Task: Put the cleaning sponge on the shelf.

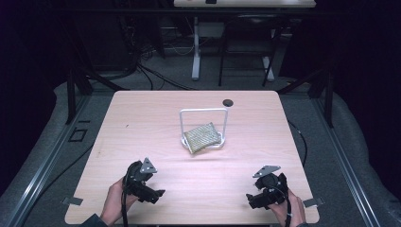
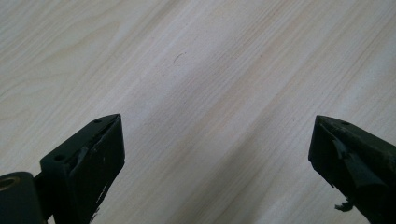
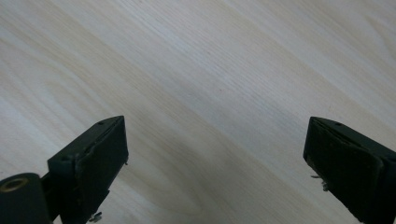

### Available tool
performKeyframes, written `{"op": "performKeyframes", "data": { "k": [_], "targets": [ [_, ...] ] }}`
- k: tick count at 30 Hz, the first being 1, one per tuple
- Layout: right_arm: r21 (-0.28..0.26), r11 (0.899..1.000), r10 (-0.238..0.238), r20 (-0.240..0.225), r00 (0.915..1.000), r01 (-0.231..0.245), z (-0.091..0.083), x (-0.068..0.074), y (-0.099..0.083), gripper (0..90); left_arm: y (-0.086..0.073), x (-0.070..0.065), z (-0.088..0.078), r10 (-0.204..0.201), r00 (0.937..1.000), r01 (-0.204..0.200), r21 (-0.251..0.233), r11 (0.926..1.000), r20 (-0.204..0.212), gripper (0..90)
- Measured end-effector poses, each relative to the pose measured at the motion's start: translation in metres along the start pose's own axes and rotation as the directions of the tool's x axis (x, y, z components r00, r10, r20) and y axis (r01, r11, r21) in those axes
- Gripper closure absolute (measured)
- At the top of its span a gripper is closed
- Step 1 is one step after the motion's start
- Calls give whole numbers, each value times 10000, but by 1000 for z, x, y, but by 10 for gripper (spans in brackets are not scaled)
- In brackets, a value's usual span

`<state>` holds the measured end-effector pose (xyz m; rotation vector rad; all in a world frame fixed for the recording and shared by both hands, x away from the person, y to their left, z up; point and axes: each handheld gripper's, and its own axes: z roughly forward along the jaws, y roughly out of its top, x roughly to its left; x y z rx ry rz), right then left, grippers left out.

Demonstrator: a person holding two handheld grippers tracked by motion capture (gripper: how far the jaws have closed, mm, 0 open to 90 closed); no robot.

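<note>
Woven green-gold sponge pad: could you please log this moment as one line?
woven green-gold sponge pad: leaning in white wire rack | left hand-held gripper: open, empty | right hand-held gripper: open, empty

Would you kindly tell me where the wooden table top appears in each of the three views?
High view: the table top spans the middle, carrying a wire rack with a sponge.
Left gripper view: it lies as the backdrop behind the left gripper, whose jaws stand open.
Right gripper view: it lies as the backdrop behind the right gripper, also open.
Shared landmark: the pale wood grain.
</note>
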<state>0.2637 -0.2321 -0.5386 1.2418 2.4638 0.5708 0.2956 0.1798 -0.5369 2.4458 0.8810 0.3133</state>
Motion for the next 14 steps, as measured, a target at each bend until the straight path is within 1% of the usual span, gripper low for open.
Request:
{"op": "performKeyframes", "data": {
  "k": [2, 4, 7, 9, 12, 14],
  "targets": [
    [-82, 9998, 190, 35, 9998, -190, 2, -3, 0, 60, 0, 0, 0, -25, 10000, 25, 6, 10000, 22, 37],
    [-81, 9996, 269, 37, 9996, -268, 3, -6, 0, 62, -1, 0, 0, -57, 10000, 57, 4, 10000, 53, 35],
    [-42, 9997, 232, 74, 9997, -232, 3, -6, 0, 65, -1, 1, 0, -82, 10000, 82, -21, 10000, 39, 31],
    [13, 9999, 113, 92, 9999, -114, 3, -6, 1, 67, -2, 1, 0, -92, 10000, 92, 7, 10000, 23, 30],
    [-46, 10000, 22, 132, 9999, -21, 4, -5, 3, 72, -4, 1, -1, -152, 9999, 152, 27, 9999, -4, 30],
    [47, 10000, -36, 106, 9999, 35, 5, -5, 4, 77, -5, 2, -1, -220, 9997, 221, 70, 9997, -49, 31]
  ]
}}
